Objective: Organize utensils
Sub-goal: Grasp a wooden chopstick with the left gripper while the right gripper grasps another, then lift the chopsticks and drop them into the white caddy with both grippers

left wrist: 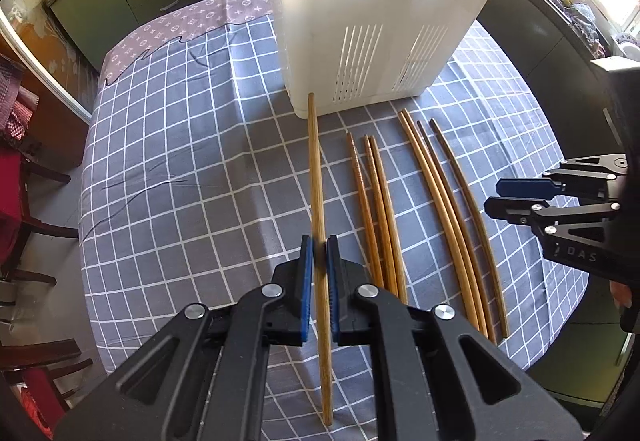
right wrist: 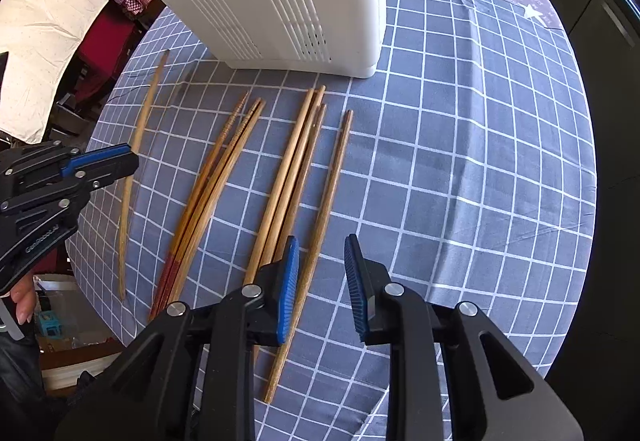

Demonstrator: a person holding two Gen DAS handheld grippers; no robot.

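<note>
Your left gripper (left wrist: 320,253) pinches a single pale chopstick (left wrist: 318,177), ready for the white slotted utensil holder (left wrist: 360,1). Your right gripper (right wrist: 322,261) hangs spread over the dark chopstick (right wrist: 328,193), touching nothing, lined up to grab it.

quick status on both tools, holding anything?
Left tool: shut on a chopstick.
Right tool: open, holding nothing, above the darkest chopstick.
</note>
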